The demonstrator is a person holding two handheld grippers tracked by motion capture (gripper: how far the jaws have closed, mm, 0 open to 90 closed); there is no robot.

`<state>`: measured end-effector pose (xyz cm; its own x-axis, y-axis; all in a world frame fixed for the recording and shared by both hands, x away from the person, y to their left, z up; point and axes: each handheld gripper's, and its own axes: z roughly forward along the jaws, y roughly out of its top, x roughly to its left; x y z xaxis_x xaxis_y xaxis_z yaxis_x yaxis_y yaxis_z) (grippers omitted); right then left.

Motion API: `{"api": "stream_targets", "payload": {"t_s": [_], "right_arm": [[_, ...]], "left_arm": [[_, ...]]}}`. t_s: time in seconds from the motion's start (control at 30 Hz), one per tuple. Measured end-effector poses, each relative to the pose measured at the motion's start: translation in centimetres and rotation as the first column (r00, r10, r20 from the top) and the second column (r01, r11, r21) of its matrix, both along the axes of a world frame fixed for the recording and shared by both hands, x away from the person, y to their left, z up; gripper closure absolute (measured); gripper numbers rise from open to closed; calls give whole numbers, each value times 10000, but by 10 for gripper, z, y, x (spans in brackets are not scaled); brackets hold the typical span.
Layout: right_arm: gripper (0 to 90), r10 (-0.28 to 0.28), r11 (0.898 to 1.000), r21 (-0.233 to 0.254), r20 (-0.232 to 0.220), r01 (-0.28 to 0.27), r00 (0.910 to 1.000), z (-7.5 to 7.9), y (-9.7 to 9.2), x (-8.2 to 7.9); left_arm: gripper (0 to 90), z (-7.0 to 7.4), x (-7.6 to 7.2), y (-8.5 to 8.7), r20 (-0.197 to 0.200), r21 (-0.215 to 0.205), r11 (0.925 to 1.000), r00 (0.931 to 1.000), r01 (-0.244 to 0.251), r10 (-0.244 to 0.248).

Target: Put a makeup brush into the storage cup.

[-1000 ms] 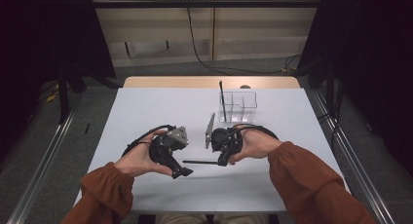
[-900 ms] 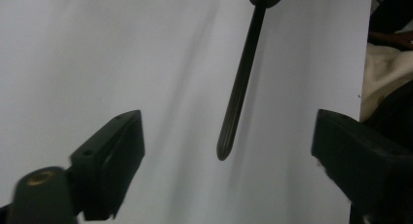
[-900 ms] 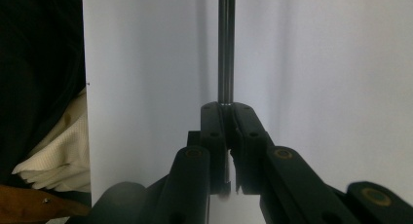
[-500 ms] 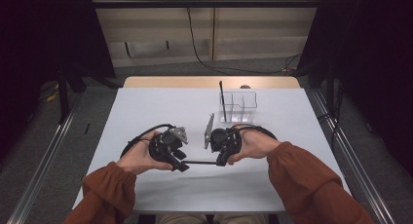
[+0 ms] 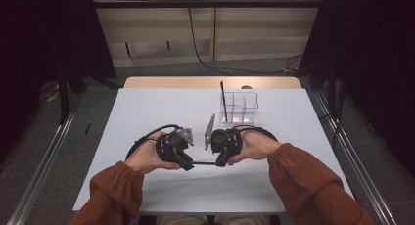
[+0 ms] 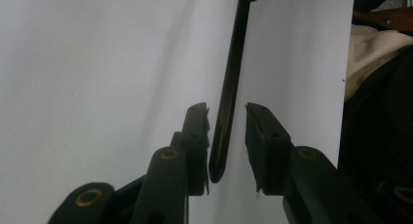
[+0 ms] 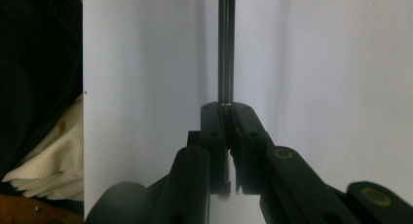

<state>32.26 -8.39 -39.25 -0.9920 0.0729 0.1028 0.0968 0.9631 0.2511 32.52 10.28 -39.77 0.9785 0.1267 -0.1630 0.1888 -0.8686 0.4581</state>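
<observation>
A thin black rod (image 5: 203,163) lies level just above the white table (image 5: 147,112), between my two grippers. My right gripper (image 5: 219,162) is shut on one end of it; in the right gripper view the rod (image 7: 225,48) runs straight out from the closed gripper (image 7: 226,108). My left gripper (image 5: 188,164) is open, with the rod's free end (image 6: 225,117) between its jaws. That end sits close to one pad (image 6: 200,129) and apart from the other.
A clear plastic organiser (image 5: 240,106) stands on the table behind my right hand, with a black stick (image 5: 222,99) upright in its left compartment. The near table edge and the person's lap (image 6: 370,53) lie just behind both grippers.
My left gripper has moved right toward the rod, and its open jaws now straddle the rod's free end. The right gripper has held still with the rod.
</observation>
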Motion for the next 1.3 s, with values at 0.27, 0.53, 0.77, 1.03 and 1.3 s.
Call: {"api": "stream_targets", "payload": {"t_s": [0.27, 0.53, 0.77, 1.03, 1.3], "right_arm": [[847, 118, 9999, 36, 31, -118, 9999, -2, 1, -1], [843, 156, 9999, -6, 104, -156, 9998, -4, -2, -1], [826, 117, 9998, 176, 103, -119, 9999, -6, -5, 1], [795, 1, 9988, 485, 151, -8, 9999, -5, -8, 2], [675, -262, 9964, 813, 121, 251, 9996, -6, -11, 2]], "left_arm": [[787, -3, 0, -2, -106, -115, 9999, 9999, -103, 101], [817, -6, -1, -6, -57, 64, 9996, 9996, 265, -265], [840, -6, -1, -6, -135, -10, 9991, 9990, 431, -431], [841, -7, 0, -6, -271, -39, 9990, 9986, 456, -457], [841, -7, -1, -6, -341, -256, 9989, 9986, 401, -409]]}}
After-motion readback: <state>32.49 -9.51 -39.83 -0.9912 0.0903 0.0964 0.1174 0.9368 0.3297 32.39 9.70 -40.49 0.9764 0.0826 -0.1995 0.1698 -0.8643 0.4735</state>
